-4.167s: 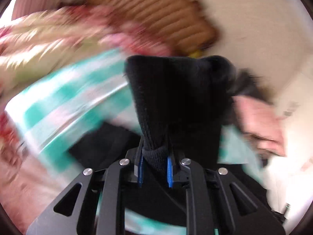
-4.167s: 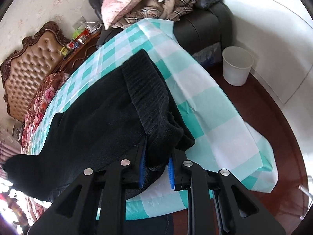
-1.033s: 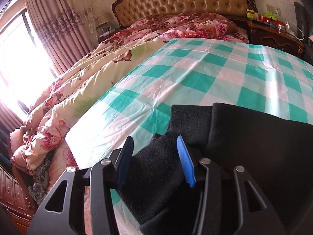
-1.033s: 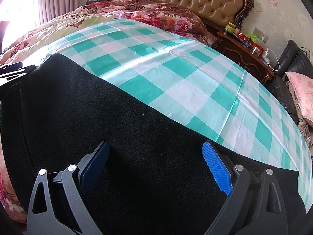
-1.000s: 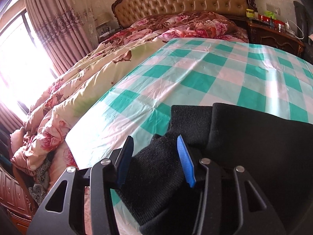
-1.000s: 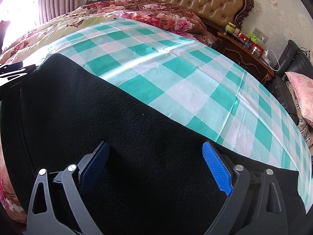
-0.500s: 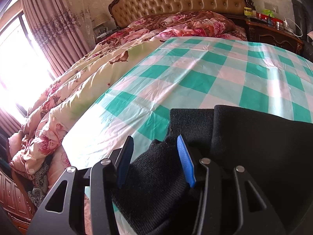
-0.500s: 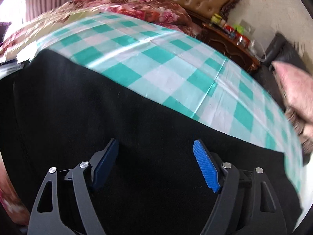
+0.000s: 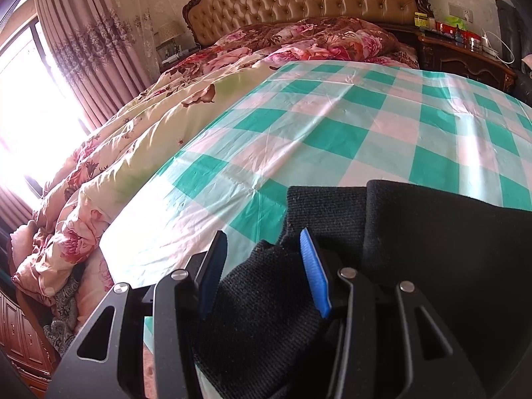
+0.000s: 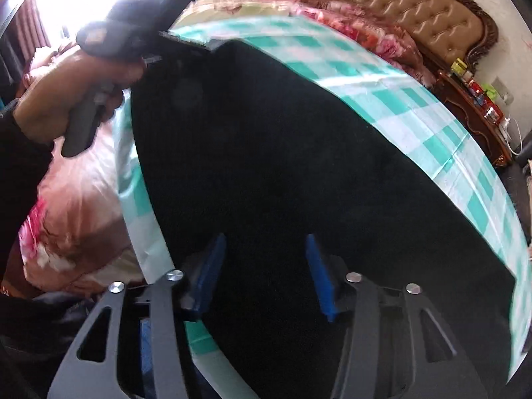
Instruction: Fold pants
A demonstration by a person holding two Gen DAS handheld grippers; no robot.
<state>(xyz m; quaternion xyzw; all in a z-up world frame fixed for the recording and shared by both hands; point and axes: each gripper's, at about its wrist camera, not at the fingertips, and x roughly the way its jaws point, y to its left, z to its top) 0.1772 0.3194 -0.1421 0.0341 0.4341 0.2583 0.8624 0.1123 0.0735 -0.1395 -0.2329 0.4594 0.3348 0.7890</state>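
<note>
The black knit pants (image 9: 415, 232) lie flat on a teal-and-white checked cloth (image 9: 332, 126). In the left wrist view their ribbed end (image 9: 266, 286) sits between the open jaws of my left gripper (image 9: 262, 266), at the cloth's near left edge. In the right wrist view the pants (image 10: 282, 153) fill the middle, and my right gripper (image 10: 266, 266) hovers open over them, holding nothing. The hand with the left gripper (image 10: 109, 43) shows at the pants' far left end.
A bed with a floral quilt (image 9: 159, 126) and tufted headboard (image 9: 299, 0) lies behind and left of the cloth. A dark nightstand (image 9: 465, 56) with bottles stands at the right. Bright window and curtains (image 9: 66, 50) are at the left.
The right gripper has swung left and pulled back above the pants, its jaws somewhat narrower than a second ago. The left gripper stays open over the ribbed end, nearly still.
</note>
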